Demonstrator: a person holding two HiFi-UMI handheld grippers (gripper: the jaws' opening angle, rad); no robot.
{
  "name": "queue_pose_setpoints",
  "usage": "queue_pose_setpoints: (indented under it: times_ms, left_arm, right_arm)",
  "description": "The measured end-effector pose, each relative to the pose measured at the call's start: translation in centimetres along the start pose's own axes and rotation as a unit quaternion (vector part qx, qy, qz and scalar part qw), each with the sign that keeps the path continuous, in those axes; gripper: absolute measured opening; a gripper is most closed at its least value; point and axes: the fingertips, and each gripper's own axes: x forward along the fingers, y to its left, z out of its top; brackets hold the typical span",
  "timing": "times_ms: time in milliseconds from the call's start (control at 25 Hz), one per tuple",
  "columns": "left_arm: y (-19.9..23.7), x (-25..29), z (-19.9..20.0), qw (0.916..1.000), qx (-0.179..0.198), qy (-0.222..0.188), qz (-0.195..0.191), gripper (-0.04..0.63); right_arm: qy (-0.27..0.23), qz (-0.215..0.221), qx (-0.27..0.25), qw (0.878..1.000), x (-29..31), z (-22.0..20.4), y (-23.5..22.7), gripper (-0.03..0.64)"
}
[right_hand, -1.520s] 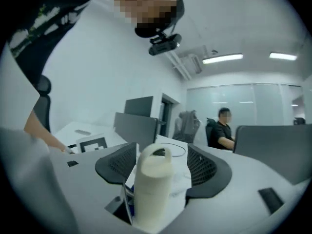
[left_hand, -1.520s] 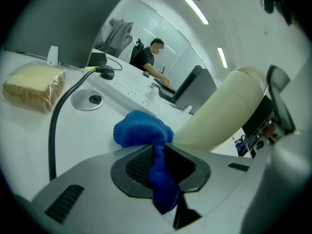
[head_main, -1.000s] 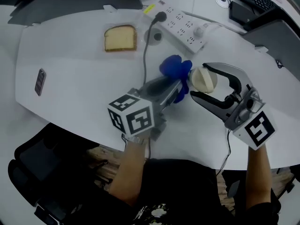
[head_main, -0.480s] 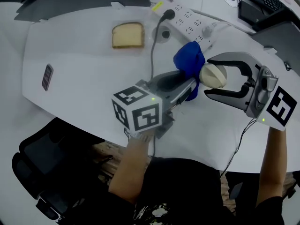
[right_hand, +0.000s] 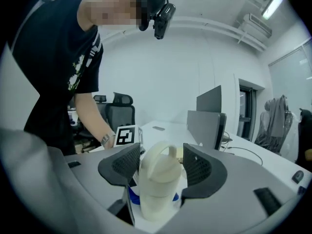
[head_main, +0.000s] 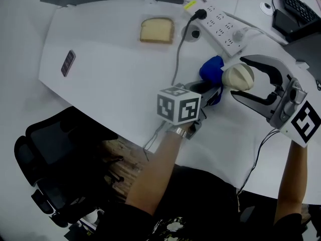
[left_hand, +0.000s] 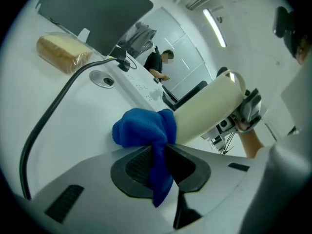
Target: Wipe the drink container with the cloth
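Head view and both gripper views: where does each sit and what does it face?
Head view: on the head, looking down at the table; forearms, left tongs, right tongs show.
Left gripper view: on the left tongs, facing cloth and bottle.
Right gripper view: on the right tongs, facing back at the person's torso.
Both gripper views share the bottle.

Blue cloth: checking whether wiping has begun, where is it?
Head view, right of centre: the blue cloth is pinched in the left gripper, touching the drink container that the right gripper holds.
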Motion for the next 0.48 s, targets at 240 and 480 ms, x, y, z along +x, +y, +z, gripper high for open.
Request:
queue_pose_setpoints:
  times_ms: [240,480]
  left_arm:
    - [0.8,-0.1,0.2,0.999,0.0,-0.03,0.033,0.067]
    - [0.6,-0.2,0.1,0.9983,-0.001,-0.041,0.042,0.067]
  right_arm:
    - [-0.054,-0.148,-0.01,0.987,-2.1,1.7,-1.6,0.264]
    - [-0.034,-0.343,0.035,0.938,-2.7,-0.3,0.7,0.276]
